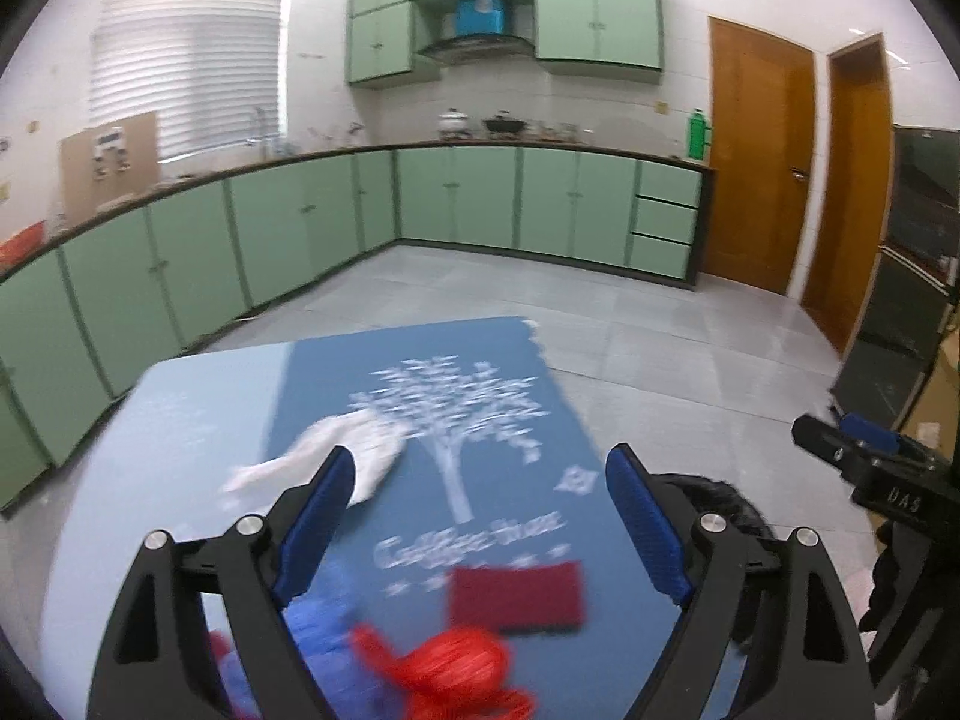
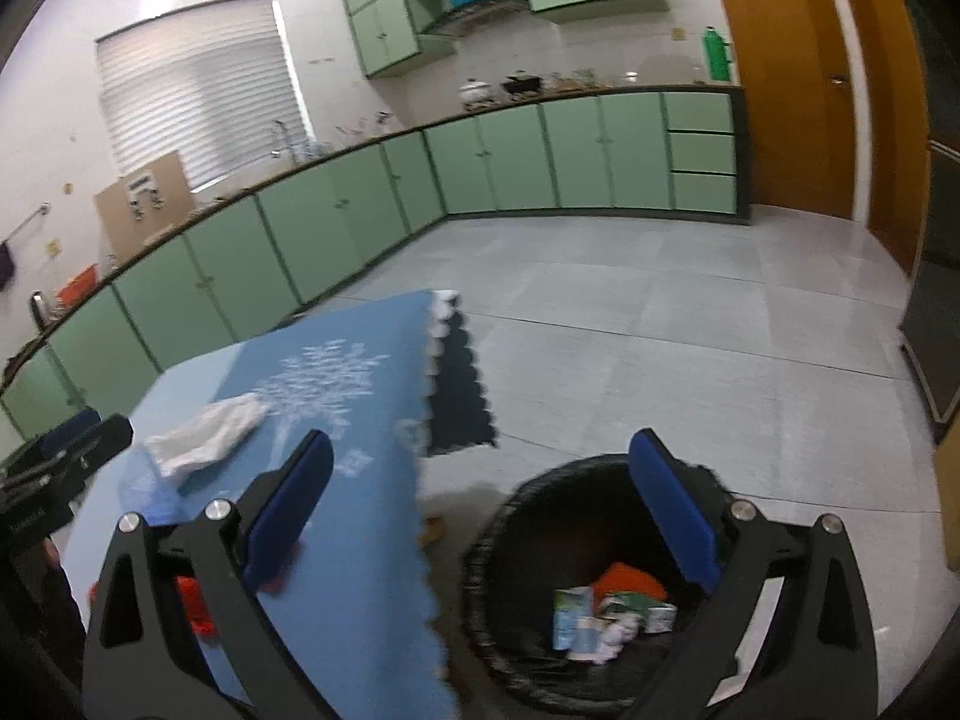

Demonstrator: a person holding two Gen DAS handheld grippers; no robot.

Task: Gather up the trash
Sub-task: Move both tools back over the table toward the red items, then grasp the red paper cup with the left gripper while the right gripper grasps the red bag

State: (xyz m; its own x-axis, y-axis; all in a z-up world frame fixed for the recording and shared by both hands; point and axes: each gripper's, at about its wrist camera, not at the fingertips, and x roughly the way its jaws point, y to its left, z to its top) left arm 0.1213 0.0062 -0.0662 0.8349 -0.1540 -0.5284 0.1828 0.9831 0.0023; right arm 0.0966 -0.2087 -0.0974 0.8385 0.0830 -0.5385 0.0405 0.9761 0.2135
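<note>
Black plastic lined the trash bin that stood on the grey floor tiles just beside the table's right edge. Inside it lay a pale blue carton, something orange and a few crumpled paper scraps.

Your right gripper hung above the gap between the table and the bin, its blue-padded fingers spread wide with nothing between them; the right finger stood over the bin's rim.

On the table, more trash sat on the blue cloth printed with a white tree. A crumpled white tissue lay toward the far left of the cloth. A dark red rectangular pad rested nearer to you. A red crumpled bag or net sat at the near edge, touching a blue plastic wrapper on its left.

Your left gripper hovered over these things with its fingers wide apart and nothing in them. The left finger overlapped the tissue in the left wrist view, but you could not tell whether it touched.

Beyond the table, green cabinets ran along two walls under a dark counter. A window blind hung on the left, and wooden doors stood on the right.
</note>
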